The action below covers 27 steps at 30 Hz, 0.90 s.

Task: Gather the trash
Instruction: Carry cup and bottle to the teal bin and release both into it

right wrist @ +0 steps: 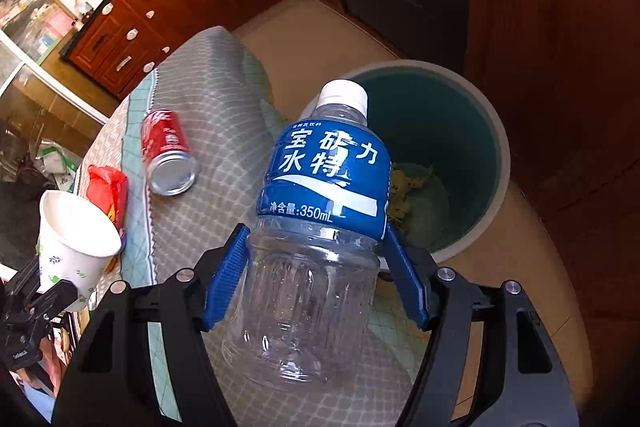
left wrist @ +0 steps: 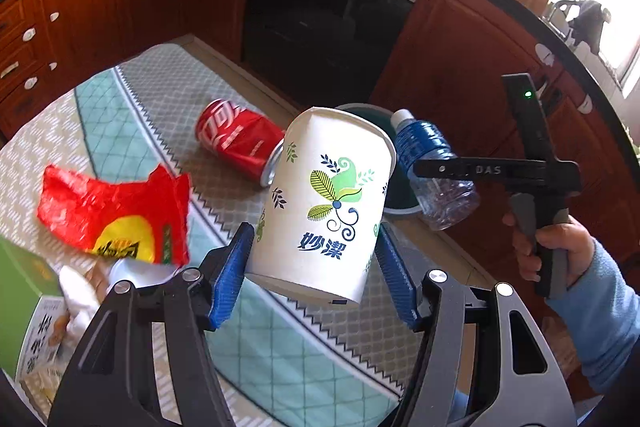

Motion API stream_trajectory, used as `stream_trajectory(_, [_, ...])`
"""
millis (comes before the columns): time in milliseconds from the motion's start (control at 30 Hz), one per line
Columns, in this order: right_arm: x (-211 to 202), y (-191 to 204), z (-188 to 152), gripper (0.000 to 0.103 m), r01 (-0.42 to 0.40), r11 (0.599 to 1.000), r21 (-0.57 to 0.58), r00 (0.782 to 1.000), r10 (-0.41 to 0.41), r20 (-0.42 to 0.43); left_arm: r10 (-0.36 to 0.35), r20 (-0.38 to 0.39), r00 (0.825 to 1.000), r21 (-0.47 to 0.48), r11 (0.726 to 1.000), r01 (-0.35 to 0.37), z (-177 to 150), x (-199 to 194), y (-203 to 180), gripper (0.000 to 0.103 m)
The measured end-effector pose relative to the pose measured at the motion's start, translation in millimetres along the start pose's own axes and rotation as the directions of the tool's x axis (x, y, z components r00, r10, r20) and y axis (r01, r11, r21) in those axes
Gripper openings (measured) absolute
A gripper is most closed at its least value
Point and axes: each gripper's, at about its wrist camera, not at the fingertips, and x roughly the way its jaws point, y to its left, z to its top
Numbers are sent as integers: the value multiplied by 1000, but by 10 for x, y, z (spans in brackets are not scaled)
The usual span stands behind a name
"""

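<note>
Left wrist view looks down over a grey and teal patterned mat (left wrist: 168,99) spread on a tan floor, with red-brown kitchen cabinets (left wrist: 80,7) and a dark oven door (left wrist: 320,19) behind it. Beyond the mat's far edge stands a round bin (right wrist: 496,155) with a pale rim and teal inside; some yellowish scraps lie at its bottom. On the mat lie a red crumpled wrapper (left wrist: 116,211) and, past it, a dented red soda can (left wrist: 236,139) on its side, well apart from the bin. A green box (left wrist: 24,291) sits at the near left edge of this view.

The left gripper (left wrist: 316,247) has its blue pads clamped on the sides of a white paper cup (left wrist: 324,203) printed with green leaves, held tilted above the mat. The right gripper (right wrist: 316,267), gripped by a hand (left wrist: 556,247) in a light blue sleeve, is clamped on a clear plastic bottle (right wrist: 316,227) with a blue label and white cap, held in the air with its cap toward the bin
</note>
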Motion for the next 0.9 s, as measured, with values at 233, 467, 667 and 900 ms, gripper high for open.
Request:
stream_trajectory(233, [429, -339, 157, 65, 37, 995, 91, 997, -30, -75, -42, -34, 999, 60, 997, 44, 378, 444, -292, 63])
stream_trajectory(467, [454, -574, 137, 68, 39, 987, 153, 995, -24, -95, -55, -108, 993, 105, 992, 67, 507, 948, -484, 63])
stream_trajectory(667, [155, -754, 138, 71, 75, 984, 164, 997, -70, -35, -61, -163, 985, 127, 988, 82, 603, 1360, -642, 63])
stream_trajectory(900, [-304, -833, 135, 85, 155, 974, 167, 985, -166, 54, -56, -198, 979, 146, 985, 86, 739, 1755, -855, 63])
